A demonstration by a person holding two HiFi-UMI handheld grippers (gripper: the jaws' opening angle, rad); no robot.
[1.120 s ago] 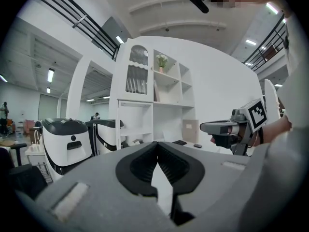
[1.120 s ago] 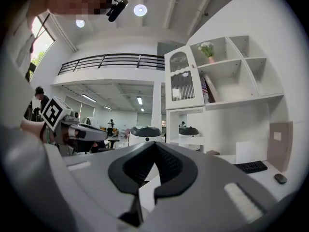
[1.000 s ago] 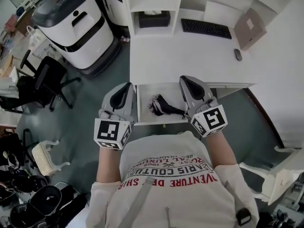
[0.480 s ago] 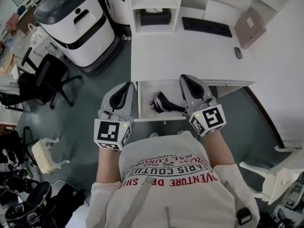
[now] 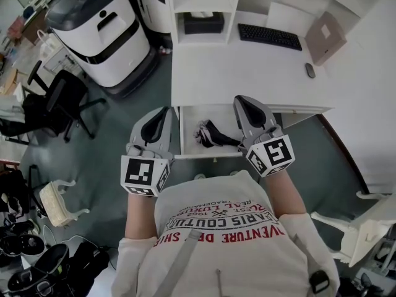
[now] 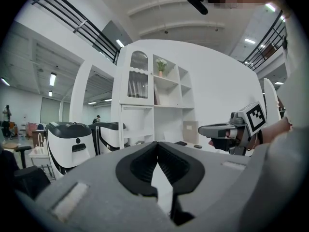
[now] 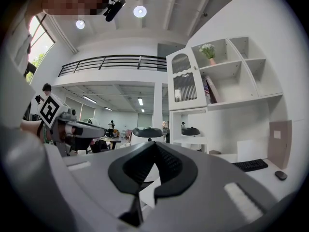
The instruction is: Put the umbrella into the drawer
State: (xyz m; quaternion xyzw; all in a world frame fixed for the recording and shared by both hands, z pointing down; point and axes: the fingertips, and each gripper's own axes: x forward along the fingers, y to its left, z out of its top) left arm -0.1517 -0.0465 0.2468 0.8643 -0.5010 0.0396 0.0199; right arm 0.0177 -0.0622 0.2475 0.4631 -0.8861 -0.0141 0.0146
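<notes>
A folded dark umbrella lies inside the open white drawer under the desk, seen in the head view. My left gripper hovers over the floor just left of the drawer, shut and empty. My right gripper is held above the drawer's right side, also shut with nothing in it. Both point level toward the desk. In the left gripper view the jaws meet, and the right gripper shows off to the side. The right gripper view shows closed jaws and the left gripper.
The white desk carries a keyboard, a mouse and a cardboard box. A shelf unit holds a black box. A white-and-black machine and a black office chair stand at the left.
</notes>
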